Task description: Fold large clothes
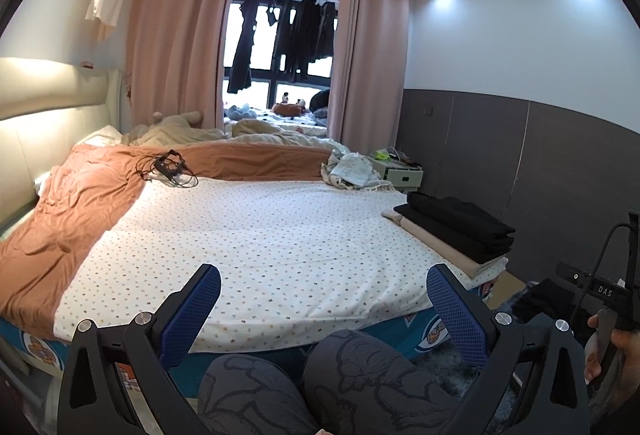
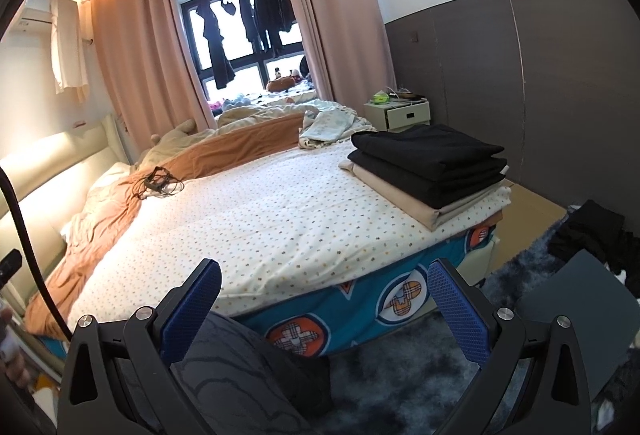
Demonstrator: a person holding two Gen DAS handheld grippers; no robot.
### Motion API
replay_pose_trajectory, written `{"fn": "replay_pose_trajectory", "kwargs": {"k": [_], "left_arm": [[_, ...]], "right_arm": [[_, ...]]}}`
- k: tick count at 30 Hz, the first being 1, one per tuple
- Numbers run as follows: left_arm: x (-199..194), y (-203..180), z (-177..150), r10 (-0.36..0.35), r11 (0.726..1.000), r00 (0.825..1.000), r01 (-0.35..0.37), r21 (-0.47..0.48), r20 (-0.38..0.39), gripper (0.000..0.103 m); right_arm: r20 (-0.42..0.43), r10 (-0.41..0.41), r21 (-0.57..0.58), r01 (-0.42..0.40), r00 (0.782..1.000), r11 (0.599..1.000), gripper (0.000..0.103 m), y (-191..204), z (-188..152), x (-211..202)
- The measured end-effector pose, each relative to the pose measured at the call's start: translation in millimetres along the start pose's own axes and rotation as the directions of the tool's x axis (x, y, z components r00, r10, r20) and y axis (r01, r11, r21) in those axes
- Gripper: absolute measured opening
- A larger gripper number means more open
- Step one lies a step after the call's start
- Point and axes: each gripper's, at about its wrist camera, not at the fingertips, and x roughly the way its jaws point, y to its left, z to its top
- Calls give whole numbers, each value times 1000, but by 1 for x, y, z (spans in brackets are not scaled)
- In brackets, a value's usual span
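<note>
A stack of folded clothes, black pieces on a beige piece, lies on the bed's near right corner; it also shows in the right wrist view. The spotted white bed sheet is bare in the middle. My left gripper is open and empty, held in front of the bed's near edge above the person's knees. My right gripper is open and empty, held off the bed's near right side. A dark heap of clothes lies on the floor at the right.
An orange blanket covers the bed's left side, with a black cabled device on it. A crumpled light cloth lies at the far right. A nightstand stands beyond. A grey rug and a dark board are on the floor.
</note>
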Motion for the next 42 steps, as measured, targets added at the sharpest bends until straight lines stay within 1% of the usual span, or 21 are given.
{"fn": "replay_pose_trajectory", "kwargs": {"k": [6,18,23,28,31,35,42], "left_arm": [[-4,-7,-3,8,999,1000,-8,32,11,103],[-7,-6,-1,17,999,1000,-17,46,17,103],[-6,-4,-3,17,999,1000,-17,40,9,103],[-12,-5,-4,24,998,999,-26,55,38,103],[-14,-8,-4,12,998,999,-14,64,37,103],[-17,-11,-5,13,996,999,-16,84,40,103],[-16,-11,-4,16,997,999,-19,77,37,103]], "right_arm": [[-8,-23,7,23,1000,1000,103,-2,-2,-1],[-11,-12,5,12,1000,1000,103,-1,-4,-3],[-14,-9,-1,9,1000,1000,103,1,-5,-3],[-17,-8,-4,8,1000,1000,103,2,-6,-3],[-16,-6,-12,6,1000,1000,103,6,-7,-4],[-12,10,-14,-10,1000,1000,103,5,-6,-6],[-14,11,-15,-11,1000,1000,103,3,-8,-7]]}}
